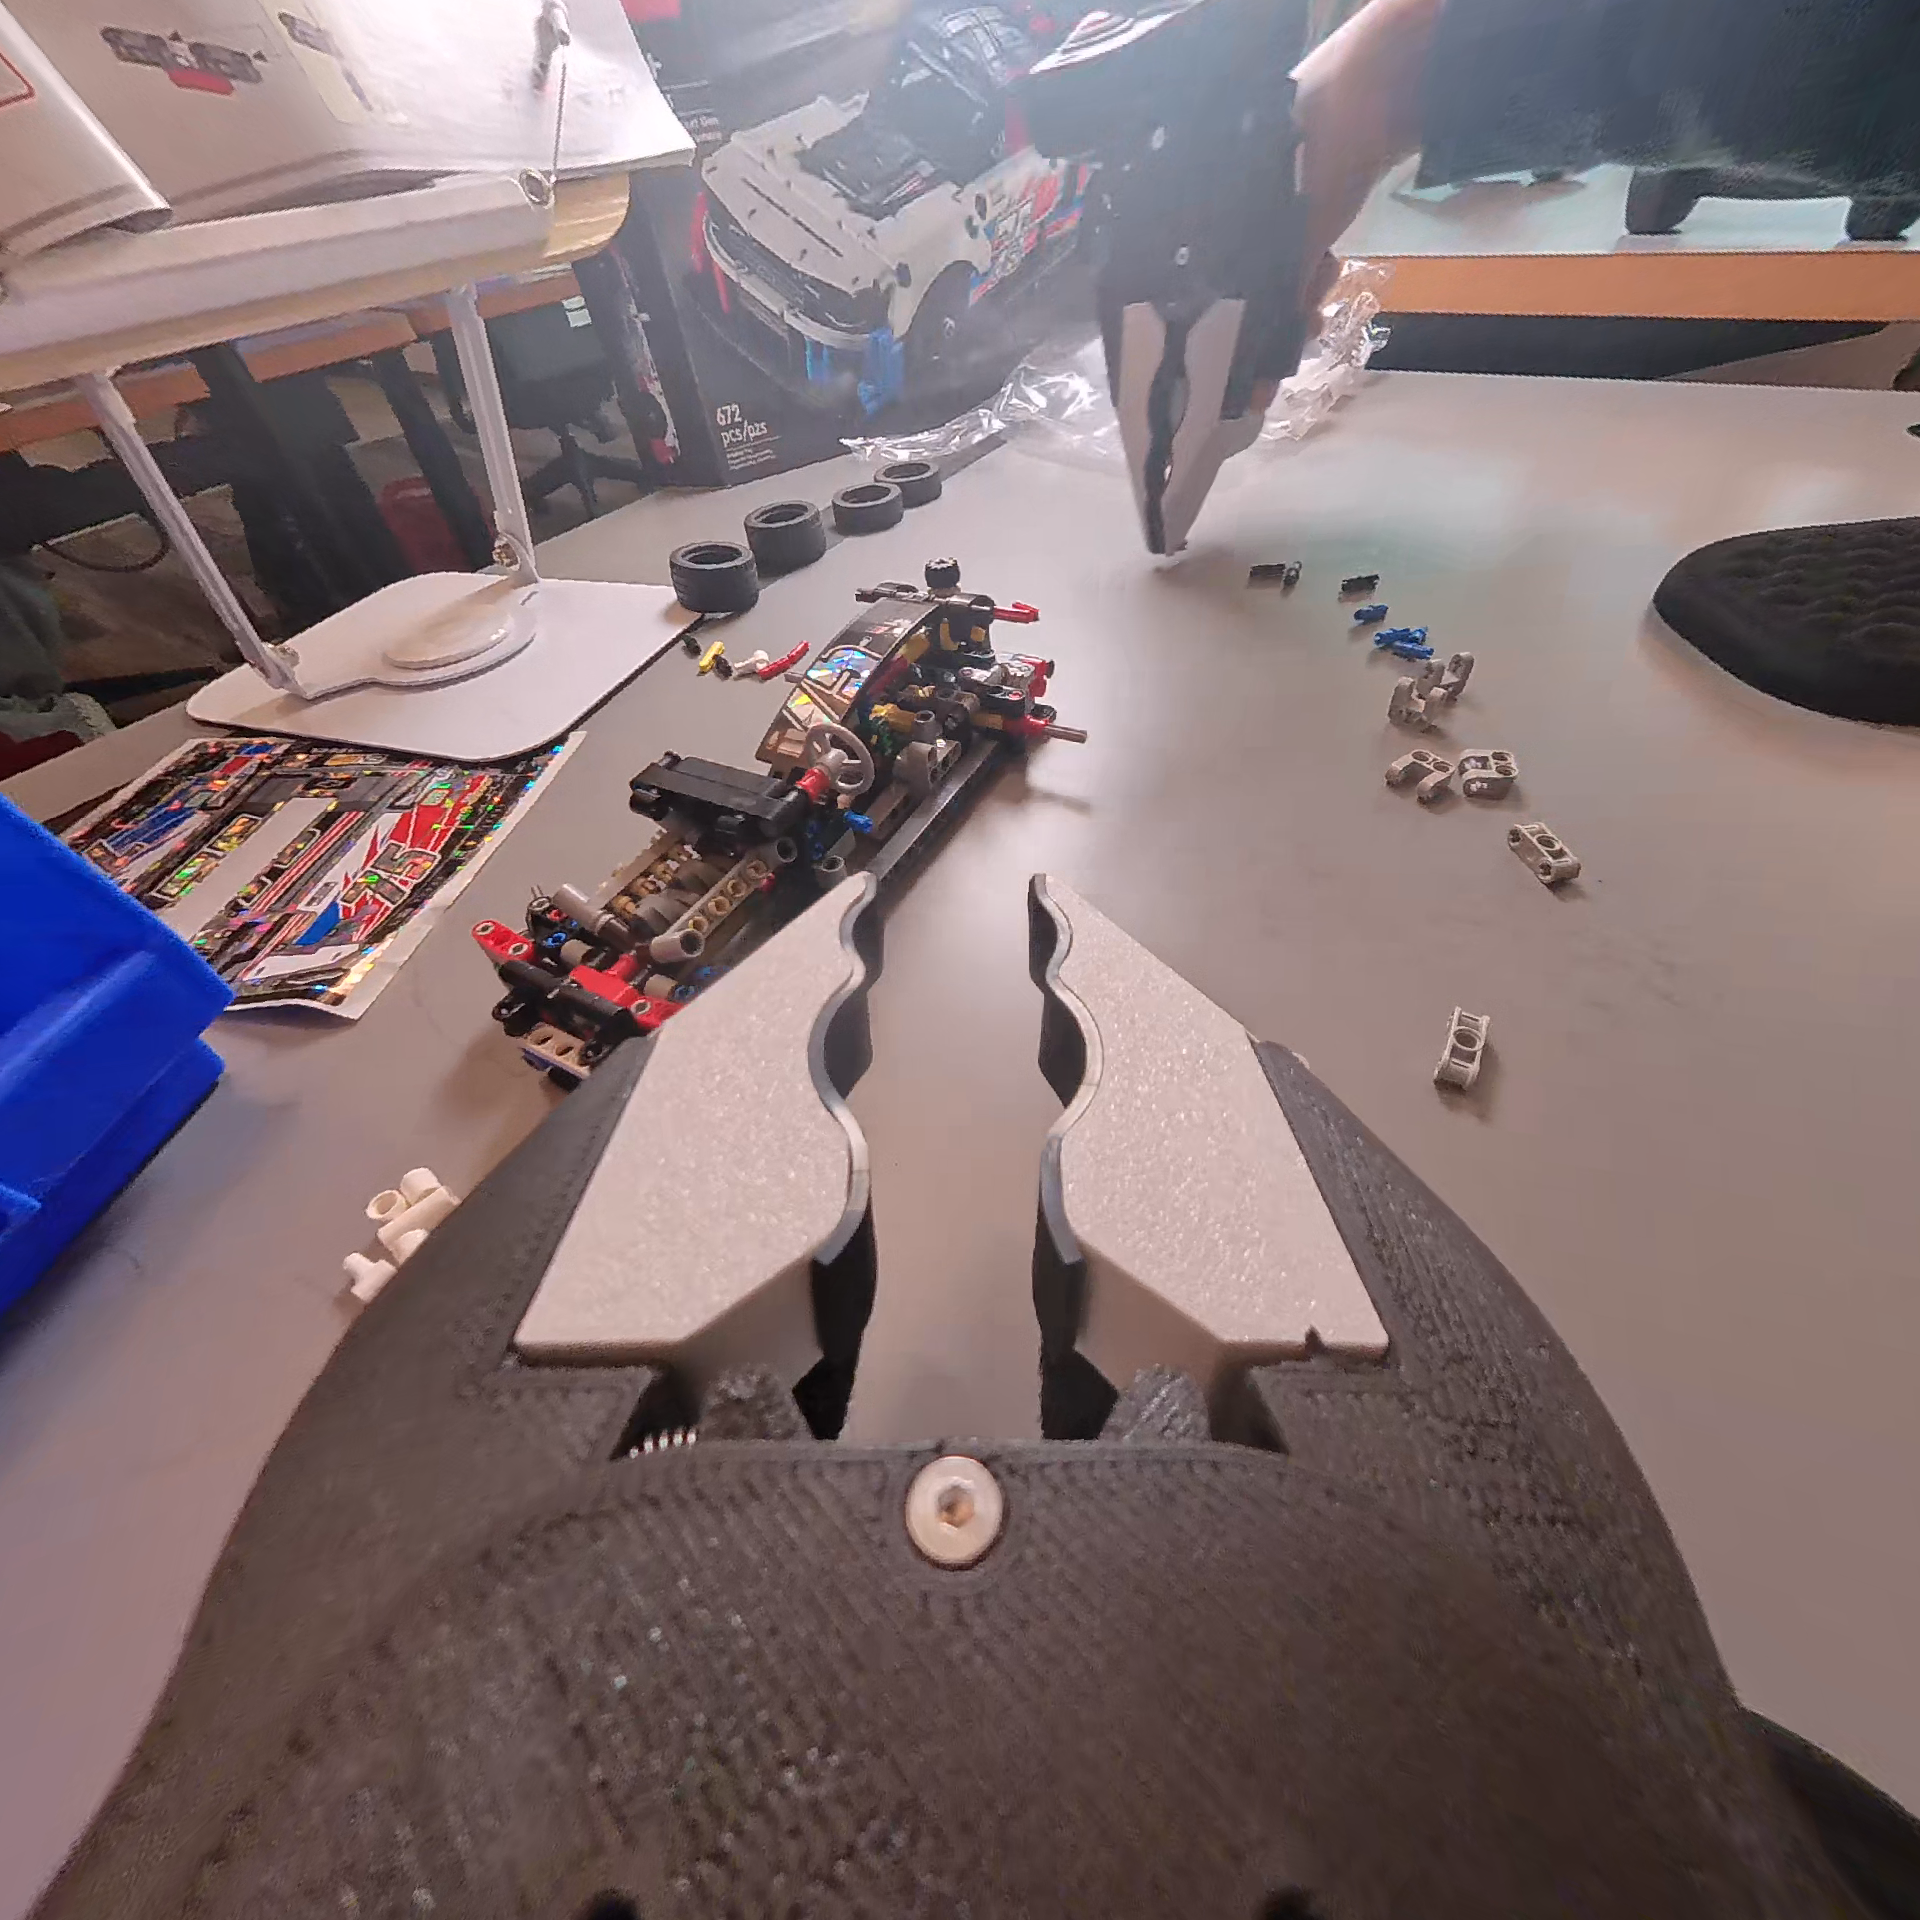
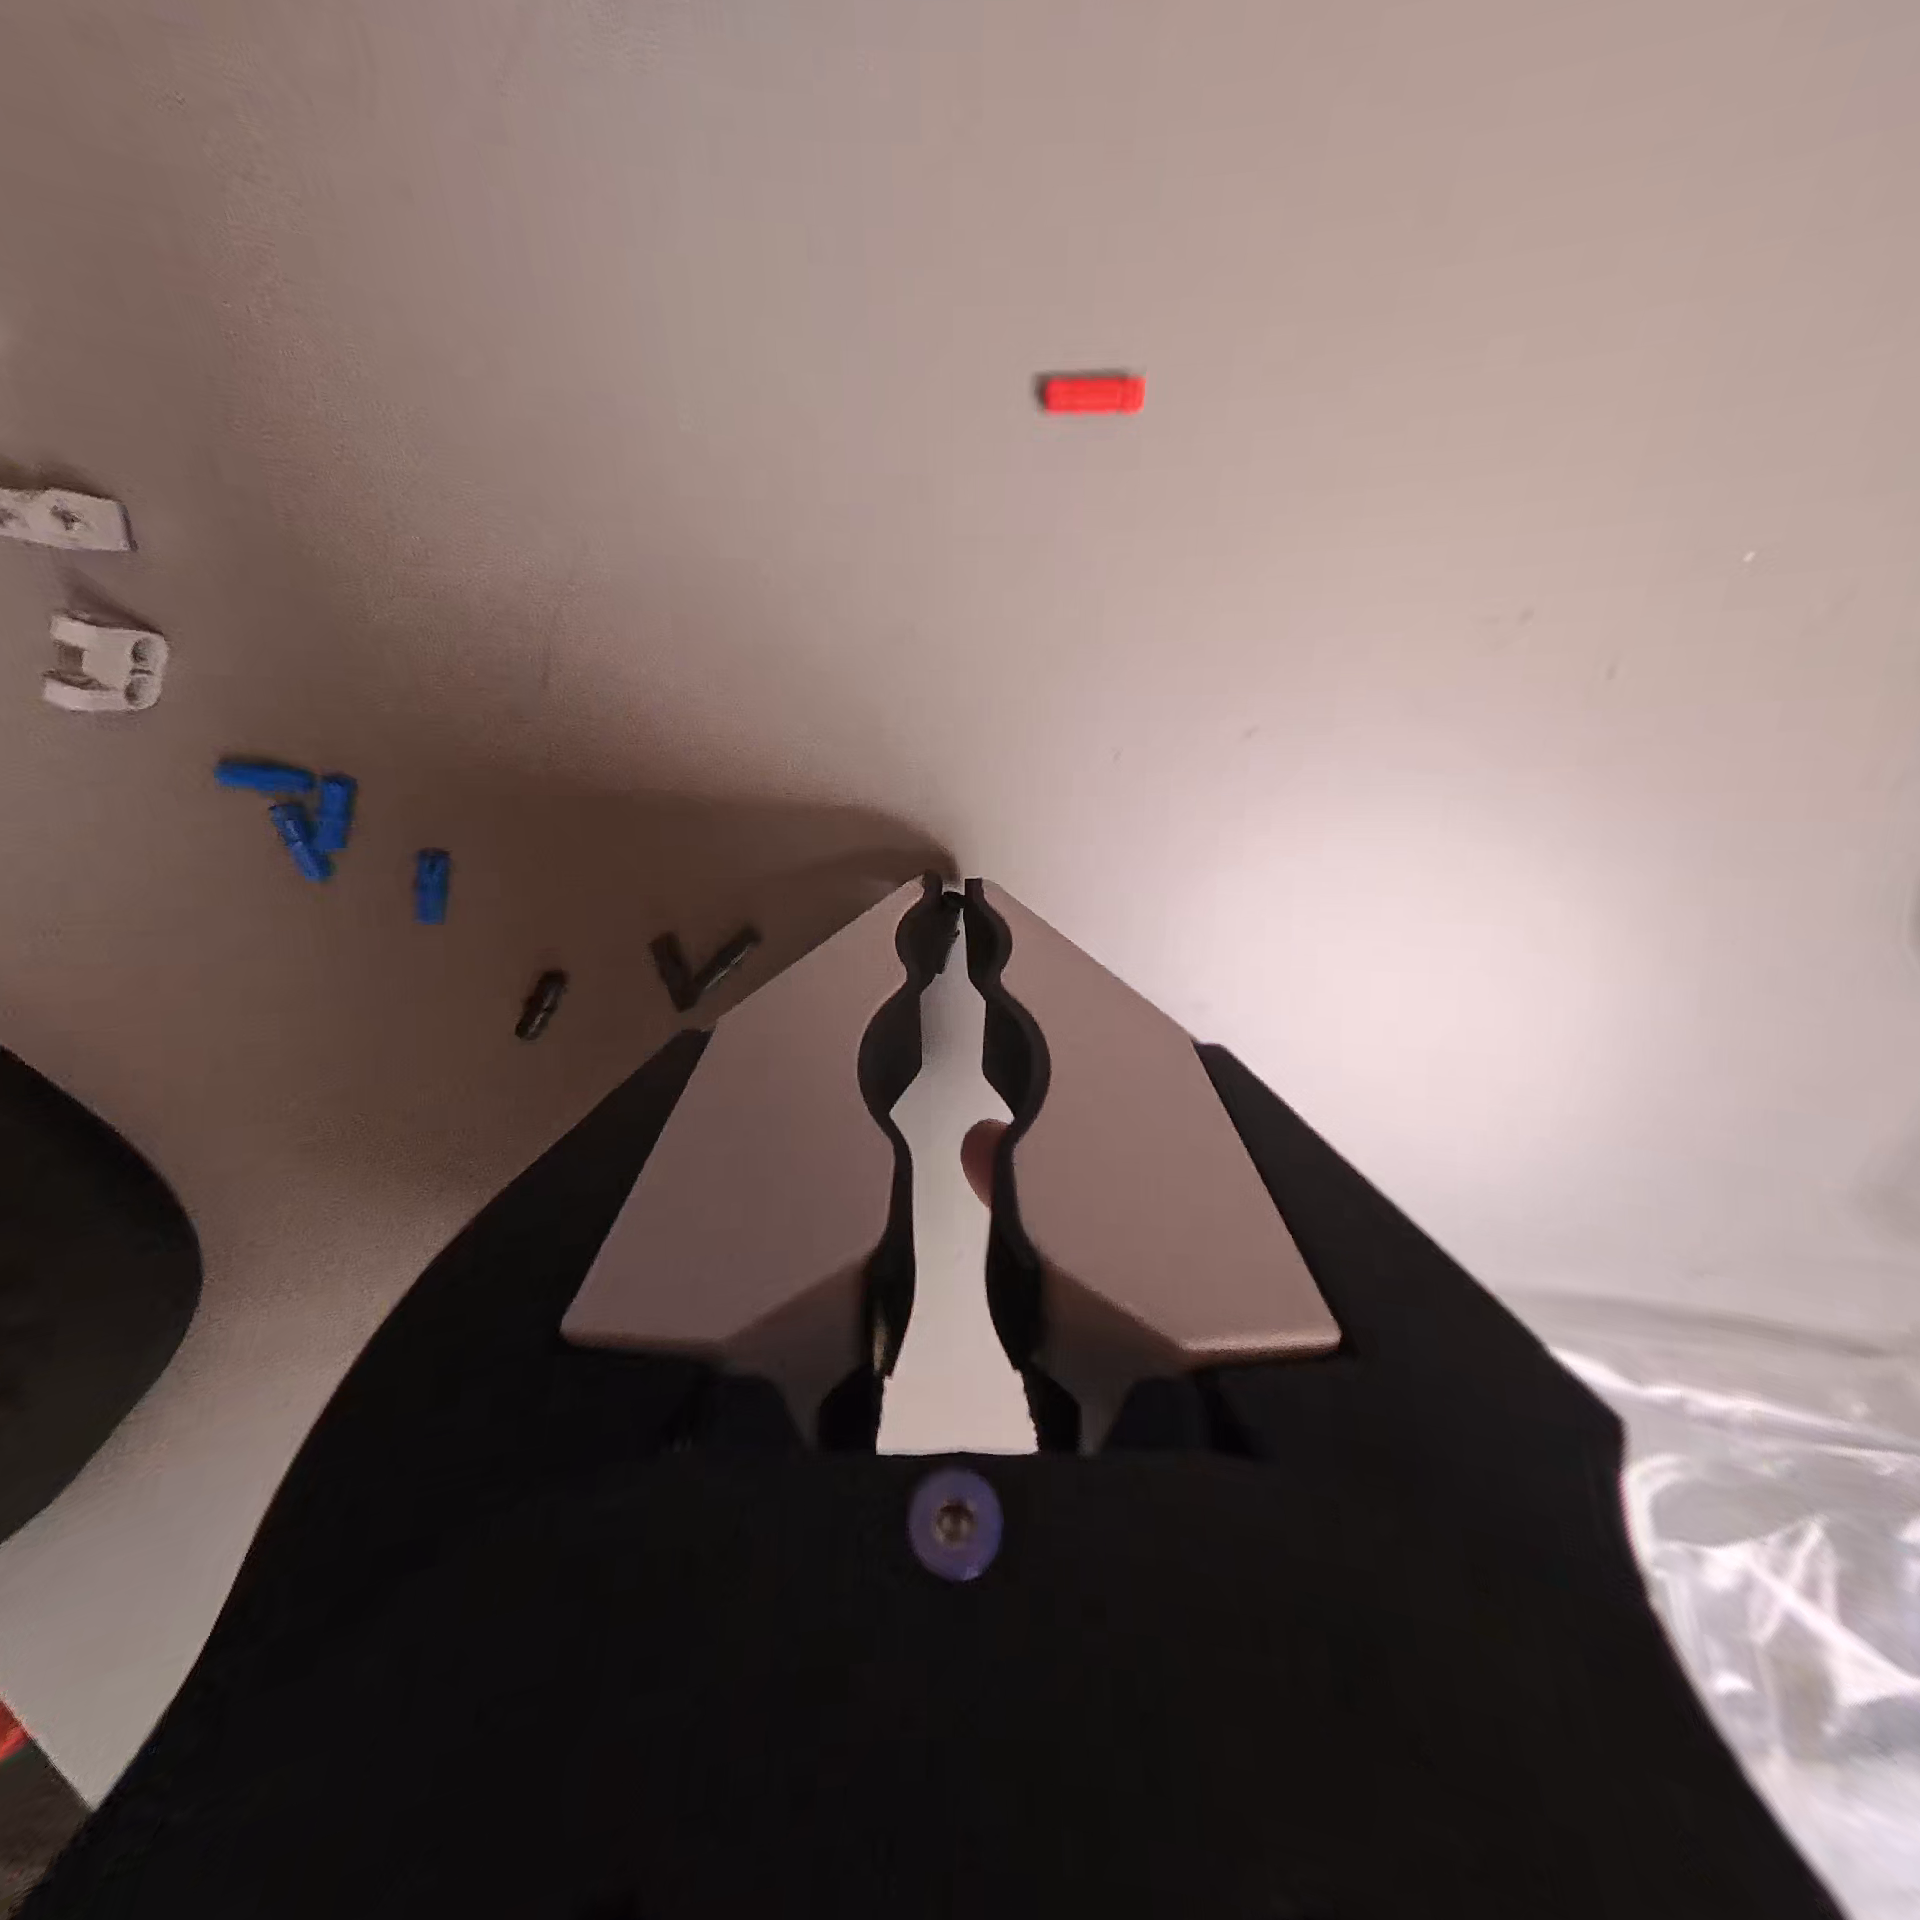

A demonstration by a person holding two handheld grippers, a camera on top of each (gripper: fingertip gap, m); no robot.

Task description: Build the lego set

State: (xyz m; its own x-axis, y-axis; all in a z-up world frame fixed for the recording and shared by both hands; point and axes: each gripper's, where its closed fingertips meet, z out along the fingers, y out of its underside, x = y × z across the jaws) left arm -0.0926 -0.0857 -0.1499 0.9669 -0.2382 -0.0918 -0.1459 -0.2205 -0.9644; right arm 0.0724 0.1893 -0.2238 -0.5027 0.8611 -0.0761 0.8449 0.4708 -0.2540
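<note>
left gripper (image 1: 951, 904) hovers wide apart just right of the chassis (image 1: 800, 800) on the desk (image 1: 1247, 987). right gripper (image 2: 951, 888) pinches a small black pin (image 2: 948, 914), tips near the desk.

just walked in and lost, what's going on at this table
A person is building a lego car with a handheld gripper in each hand. The half-built chassis lies on the grey table, four loose tyres behind it. The left gripper hangs open and empty near the chassis. The right gripper is nearly closed with its tips down at the table beside small black pins; something small and dark seems pinched, but I cannot be sure.
</note>
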